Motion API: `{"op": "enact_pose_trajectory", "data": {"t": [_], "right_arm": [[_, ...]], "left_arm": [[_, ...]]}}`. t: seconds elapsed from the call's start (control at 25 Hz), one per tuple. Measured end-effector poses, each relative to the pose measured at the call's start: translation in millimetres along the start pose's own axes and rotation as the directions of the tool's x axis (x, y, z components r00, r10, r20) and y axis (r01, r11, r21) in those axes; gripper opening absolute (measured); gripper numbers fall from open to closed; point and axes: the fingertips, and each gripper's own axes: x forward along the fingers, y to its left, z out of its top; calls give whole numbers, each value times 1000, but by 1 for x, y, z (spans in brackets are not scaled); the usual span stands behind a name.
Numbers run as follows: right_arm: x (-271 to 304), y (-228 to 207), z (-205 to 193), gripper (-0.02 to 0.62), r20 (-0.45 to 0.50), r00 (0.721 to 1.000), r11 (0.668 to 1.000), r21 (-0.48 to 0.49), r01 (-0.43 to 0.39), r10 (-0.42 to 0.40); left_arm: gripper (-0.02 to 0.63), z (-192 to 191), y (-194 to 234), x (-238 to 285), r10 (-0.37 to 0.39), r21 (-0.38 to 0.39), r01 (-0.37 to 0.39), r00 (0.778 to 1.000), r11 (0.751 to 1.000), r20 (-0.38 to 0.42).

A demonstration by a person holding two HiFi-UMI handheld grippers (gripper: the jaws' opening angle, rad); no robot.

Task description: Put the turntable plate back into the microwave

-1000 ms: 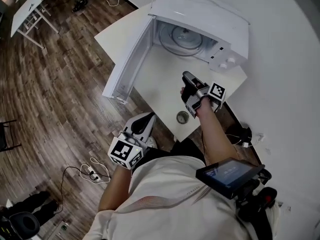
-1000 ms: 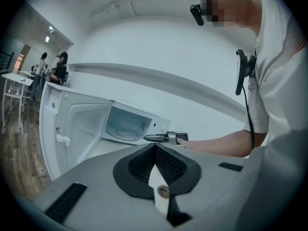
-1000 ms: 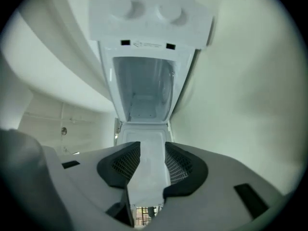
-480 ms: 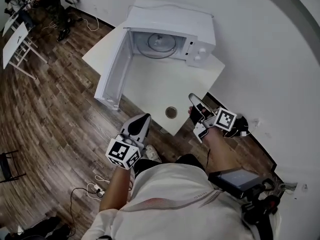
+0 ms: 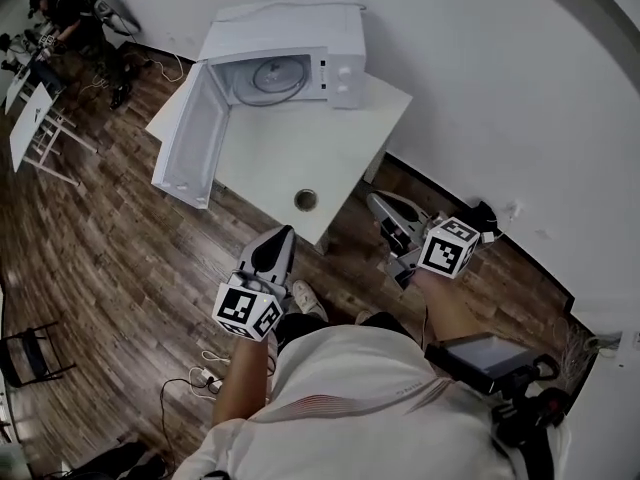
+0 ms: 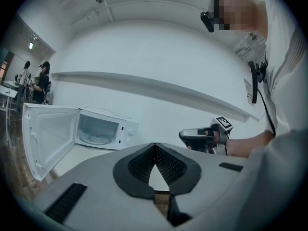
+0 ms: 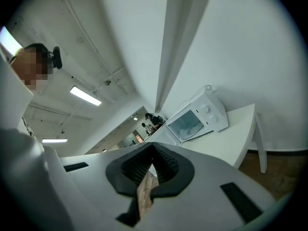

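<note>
Both tongs (image 5: 282,238) (image 5: 380,205) far from plate (image 5: 270,74)

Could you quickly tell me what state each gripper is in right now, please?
Left gripper: closed, holding nothing.
Right gripper: closed, holding nothing.

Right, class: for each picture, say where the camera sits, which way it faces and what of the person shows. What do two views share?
Head view: on the head, looking steeply down at table and open microwave; torso, arms, left tool and right tool show.
Left gripper view: on the left tool, facing the microwave; its jaws, right tool, torso.
Right gripper view: on the right tool, facing the microwave; its jaws.
Shared: the microwave.
</note>
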Motion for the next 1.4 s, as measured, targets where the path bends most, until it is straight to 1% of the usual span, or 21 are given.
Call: {"op": "enact_pose_trajectory", "data": {"t": [0.12, 0.28, 0.4, 0.56, 0.72, 0.84, 0.96, 1.08, 1.16, 1.24, 1.4], "right_arm": [[-41, -1, 2, 5, 23, 1000, 1000, 25, -12, 11], [-91, 9, 4, 5, 60, 998, 1000, 1, -13, 13], [-115, 21, 4, 5, 74, 997, 998, -66, -6, 10], [-129, 45, 0, 5, 52, 998, 978, -207, -9, 20], [-137, 72, -10, 5, 37, 998, 952, -306, -31, 44], [-139, 89, -13, 5, 25, 999, 918, -395, -31, 45], [-136, 111, -19, 5, 15, 998, 889, -456, -43, 56], [-126, 133, -29, 5, -1, 997, 872, -484, -65, 74], [-117, 144, -34, 5, -7, 997, 869, -490, -73, 79], [-108, 152, -32, 5, -6, 996, 870, -487, -79, 87], [-99, 160, -25, 5, -14, 996, 857, -509, -78, 82]], "left_arm": [[11, -6, -42, -3, 1, 13, -1, 1000, 1000, 3], [11, -12, -94, -16, -5, 45, 5, 1000, 999, -7], [11, -11, -121, -28, 4, 58, -3, 1000, 998, -8], [11, -3, -142, -47, 31, 77, -30, 1000, 997, -6], [11, 2, -148, -63, 53, 90, -53, 999, 995, 6], [11, 7, -146, -71, 54, 105, -56, 998, 993, 19], [11, 15, -139, -88, 80, 130, -84, 996, 988, 31], [11, 22, -132, -109, 82, 170, -90, 995, 981, 54], [11, 23, -126, -118, 81, 181, -91, 995, 979, 60], [11, 24, -120, -123, 82, 178, -92, 995, 980, 62], [11, 34, -114, -125, 80, 163, -92, 994, 982, 78]]}}
